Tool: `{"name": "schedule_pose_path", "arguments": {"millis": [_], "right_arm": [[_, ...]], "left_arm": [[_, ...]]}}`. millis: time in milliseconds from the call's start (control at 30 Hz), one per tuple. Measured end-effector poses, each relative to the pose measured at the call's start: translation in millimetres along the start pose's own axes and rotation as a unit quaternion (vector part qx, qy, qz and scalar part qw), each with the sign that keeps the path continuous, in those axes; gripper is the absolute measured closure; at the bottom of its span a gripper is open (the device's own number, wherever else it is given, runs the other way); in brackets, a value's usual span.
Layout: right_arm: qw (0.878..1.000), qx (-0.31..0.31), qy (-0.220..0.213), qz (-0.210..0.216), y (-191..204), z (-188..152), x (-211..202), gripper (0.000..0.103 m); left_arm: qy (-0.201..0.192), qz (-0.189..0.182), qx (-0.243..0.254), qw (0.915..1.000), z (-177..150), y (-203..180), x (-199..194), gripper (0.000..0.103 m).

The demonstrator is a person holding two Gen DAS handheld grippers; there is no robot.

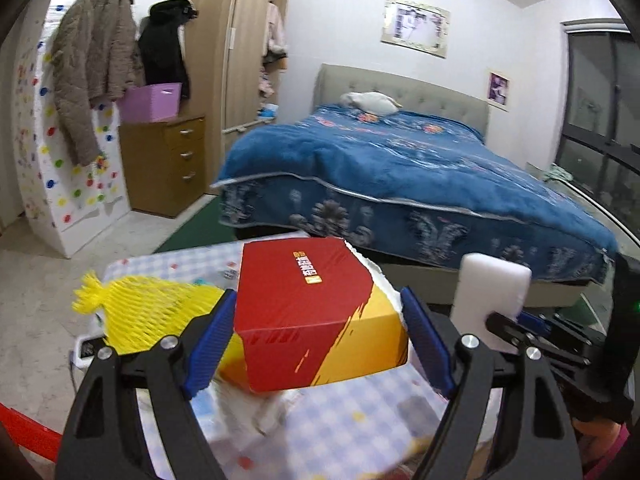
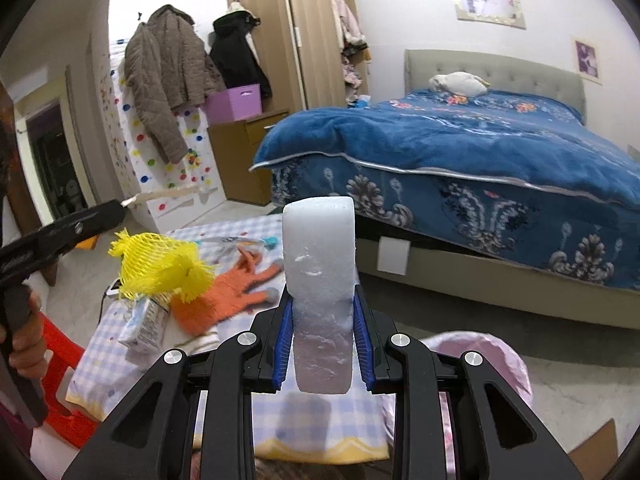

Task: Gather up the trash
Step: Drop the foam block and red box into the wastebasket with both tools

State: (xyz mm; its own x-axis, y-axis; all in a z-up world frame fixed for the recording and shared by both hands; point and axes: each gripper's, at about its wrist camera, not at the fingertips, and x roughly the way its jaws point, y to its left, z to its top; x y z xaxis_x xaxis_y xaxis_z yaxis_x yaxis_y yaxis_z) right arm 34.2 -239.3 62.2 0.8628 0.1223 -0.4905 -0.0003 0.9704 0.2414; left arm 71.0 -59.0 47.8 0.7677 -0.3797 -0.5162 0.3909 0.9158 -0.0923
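The left hand-held gripper point(image 1: 318, 336) is gripping a red and yellow box point(image 1: 316, 316) between its 2 blue pads point(image 1: 212, 340), jaws standing wide because the box is broad, and the pads are pressing on its 2 side faces. The box is sitting raised above the checked tablecloth of the table point(image 1: 340, 424), tilted a little, with its red top face carrying a small yellow label. At about 9 o'clock from the box in the left wrist view, a yellow foam net point(image 1: 140, 316) is lying on the table, just beside the left pad.

The right hand-held gripper point(image 2: 322, 344) is clamping a white foam block point(image 2: 320, 280), jaws drawn in narrow, both blue pads flat against the block's lower sides. The block is standing upright, its rounded top rising well above the fingertips. In the left wrist view the same block point(image 1: 492, 296) is showing at 3 o'clock from the box, apart from it.

In the right wrist view, the yellow foam net point(image 2: 160, 264) is lying at 9 o'clock from the block, with a small milk carton point(image 2: 146, 324) just under it and an orange glove point(image 2: 228, 296) between net and block, all on the table point(image 2: 320, 420). A pink bag point(image 2: 504, 364) is gaping open at 4 o'clock, beside the table's edge. A bed with a blue quilt point(image 2: 480, 152) is filling the background at 2 o'clock.
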Motion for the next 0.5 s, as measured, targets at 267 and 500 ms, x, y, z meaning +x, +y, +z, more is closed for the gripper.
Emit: {"name": "schedule_pose_path", "arguments": {"millis": [267,500], "right_arm": [[0.998,0.023,0.02,-0.045,-30.8,-33.4,-26.4,0.075],[0.994,0.059,0.031,-0.091,-75.0,-62.0,-48.2,0.075]], "left_arm": [[0.031,-0.051,0.029,0.9978,-40.4,-59.4,9.8,0.024],[0.065,-0.108,0.066,0.9898,-64.9,-115.3,30.7,0.024]]}}
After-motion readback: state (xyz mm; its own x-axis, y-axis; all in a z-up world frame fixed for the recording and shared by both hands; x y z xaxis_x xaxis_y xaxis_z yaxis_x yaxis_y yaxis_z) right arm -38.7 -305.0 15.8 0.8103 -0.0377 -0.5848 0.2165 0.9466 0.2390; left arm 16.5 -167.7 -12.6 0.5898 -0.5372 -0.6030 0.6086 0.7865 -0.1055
